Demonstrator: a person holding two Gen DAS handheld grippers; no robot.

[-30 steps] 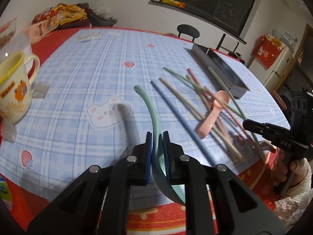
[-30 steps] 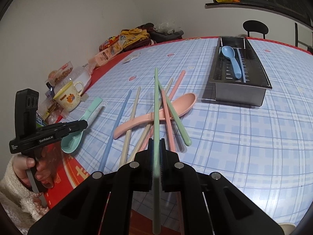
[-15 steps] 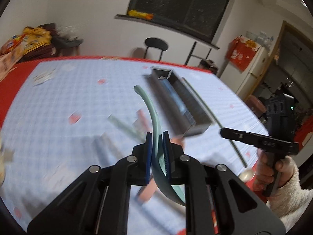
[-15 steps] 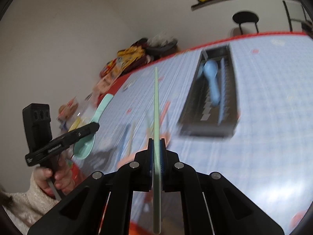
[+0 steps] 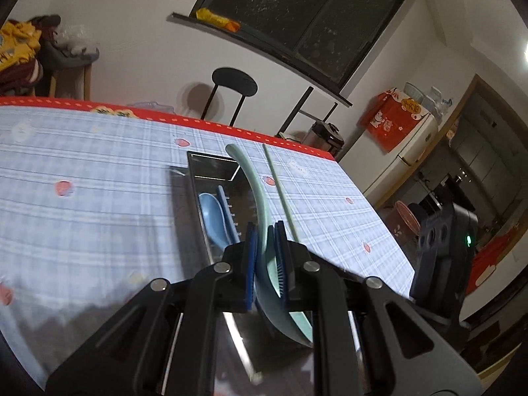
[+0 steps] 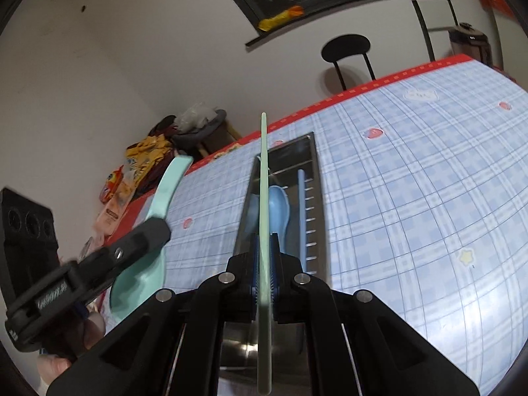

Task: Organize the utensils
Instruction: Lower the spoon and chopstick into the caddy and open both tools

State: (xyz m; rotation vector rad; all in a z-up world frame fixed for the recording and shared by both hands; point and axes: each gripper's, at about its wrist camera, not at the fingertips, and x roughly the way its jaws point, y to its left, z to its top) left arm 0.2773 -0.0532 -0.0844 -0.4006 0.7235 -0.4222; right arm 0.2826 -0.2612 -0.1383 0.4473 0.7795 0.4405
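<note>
My left gripper is shut on a mint green spoon, whose handle points forward and whose bowl hangs below the pads. It hovers over the near end of the steel tray. Inside the tray lie a blue spoon and a blue chopstick. My right gripper is shut on a pale green chopstick that runs lengthwise above the same tray, over the blue spoon. The right wrist view shows the left gripper and the mint spoon just left of the tray.
The blue checked tablecloth with a red border spreads around the tray. A black chair stands behind the far edge. Snack bags lie at the far left corner. A fridge stands off to the right.
Both grippers have swung away from the loose pile of chopsticks and spoons and now hover over the steel tray, each still gripping its utensil. The mug and pile have left view.
</note>
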